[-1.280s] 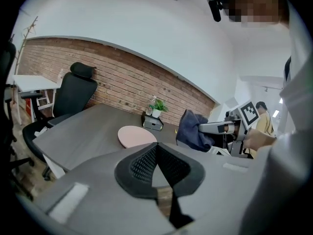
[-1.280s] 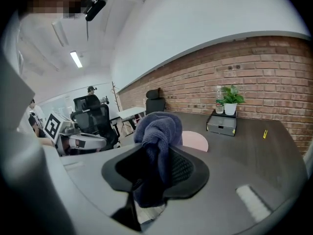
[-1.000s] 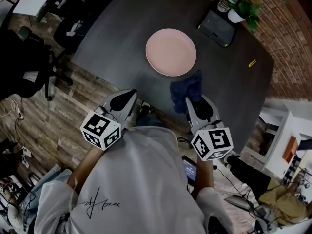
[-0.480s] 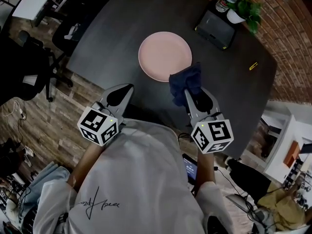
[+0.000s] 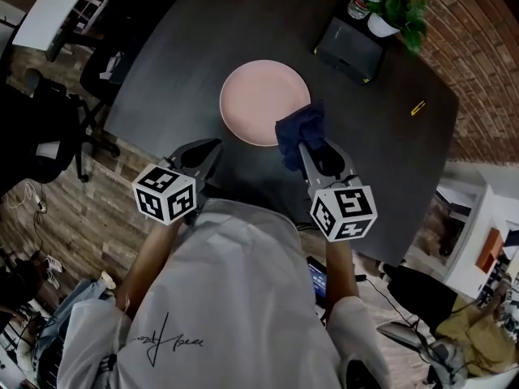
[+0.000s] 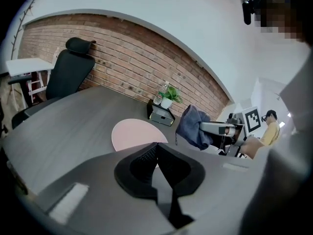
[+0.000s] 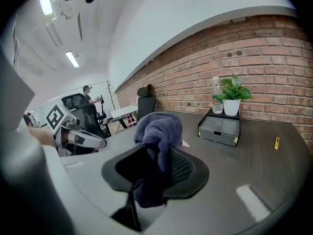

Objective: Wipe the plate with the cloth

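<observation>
- Right gripper view: right tool [image 7: 157, 166] clenched on a bunched dark-blue cloth [image 7: 159, 126].
- Left tool [image 6: 155, 148] closed, empty.
- Cloth at the near-right rim of the round pink plate [image 5: 259, 100]; dark bench [image 5: 389, 152] open around.

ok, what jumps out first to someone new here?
The pale pink plate in the middle of the dark table. Then the blue cloth bunched in the right gripper's jaws at the plate's near-right edge; the left gripper is shut and empty, short of the plate.

On dark table [image 5: 389, 160]: pink plate [image 5: 263, 102]; black box [image 5: 349, 49]; small yellow object [image 5: 418, 108]
</observation>
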The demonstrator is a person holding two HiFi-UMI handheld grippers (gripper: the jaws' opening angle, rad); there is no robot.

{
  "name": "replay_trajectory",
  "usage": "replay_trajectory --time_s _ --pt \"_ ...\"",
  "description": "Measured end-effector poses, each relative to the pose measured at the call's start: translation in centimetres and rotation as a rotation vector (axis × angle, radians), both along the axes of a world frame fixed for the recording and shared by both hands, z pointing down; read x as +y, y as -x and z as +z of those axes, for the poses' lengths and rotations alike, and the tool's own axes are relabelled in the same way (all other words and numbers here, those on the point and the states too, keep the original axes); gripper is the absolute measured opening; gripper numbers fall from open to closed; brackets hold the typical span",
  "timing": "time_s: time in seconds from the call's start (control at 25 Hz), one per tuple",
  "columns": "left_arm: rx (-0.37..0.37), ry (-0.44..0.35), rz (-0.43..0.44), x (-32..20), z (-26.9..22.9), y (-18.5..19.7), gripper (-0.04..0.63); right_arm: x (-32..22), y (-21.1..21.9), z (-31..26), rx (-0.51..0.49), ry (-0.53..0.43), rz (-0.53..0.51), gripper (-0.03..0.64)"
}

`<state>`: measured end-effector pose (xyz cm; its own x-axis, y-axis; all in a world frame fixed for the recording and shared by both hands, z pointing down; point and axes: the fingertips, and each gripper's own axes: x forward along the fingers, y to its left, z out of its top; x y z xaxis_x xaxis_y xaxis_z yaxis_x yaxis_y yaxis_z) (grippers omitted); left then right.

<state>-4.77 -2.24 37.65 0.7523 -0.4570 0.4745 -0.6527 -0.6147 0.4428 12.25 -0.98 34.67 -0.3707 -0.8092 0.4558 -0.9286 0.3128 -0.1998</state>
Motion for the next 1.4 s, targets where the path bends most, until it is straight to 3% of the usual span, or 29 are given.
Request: replay_trajectory --time_s 0.44,0.8,1.12,1.4 --pt "-0.057 0.146 -0.059 -4.8 5.7 0.3 0.015 -4.1 -0.8 5.4 0.087 0.096 0.016 0.123" --pt "-0.088 0.284 -0.088 -6.3 10.2 1.1 0.037 -6.0 -1.0 8.9 0.099 0.159 0.023 0.123" --pt "-0.086 0.327 -0.077 -6.9 12.0 1.0 0.055 -6.8 -1.9 12.2 0.135 0.267 0.041 0.124" --pt "-0.065 0.333 -0.058 -8.2 12.5 0.5 0.077 -9.0 -2.3 14.1 0.248 0.313 0.024 0.127"
